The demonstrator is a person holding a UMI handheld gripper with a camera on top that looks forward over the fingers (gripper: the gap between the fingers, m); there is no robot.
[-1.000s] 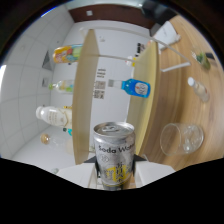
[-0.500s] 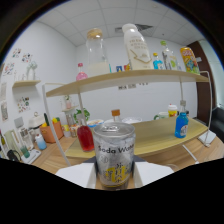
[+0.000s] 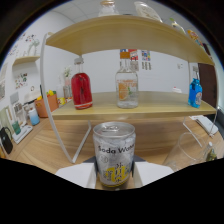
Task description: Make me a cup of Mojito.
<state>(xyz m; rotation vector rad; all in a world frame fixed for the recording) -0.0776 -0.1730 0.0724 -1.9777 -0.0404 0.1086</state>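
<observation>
- Soda water can (image 3: 114, 154) — clamped upright in my claw (image 3: 114, 176).
- View has swung level; shelf (image 3: 135, 111) bottles face me.
- Glass (image 3: 192, 150) nearby — pouring looks next.

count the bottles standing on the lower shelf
3: a red bottle toward one end, a clear bottle mid-shelf beyond the soda can in the gripper, and a blue bottle at the far end. Others may be hidden.

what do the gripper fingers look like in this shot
The gripper shows two pale, whitish fingers with flat, angular faces, one on each side, above a dark, nearly black body filling the bottom of the view. No cables, markings, hand or sleeve are visible.
</observation>
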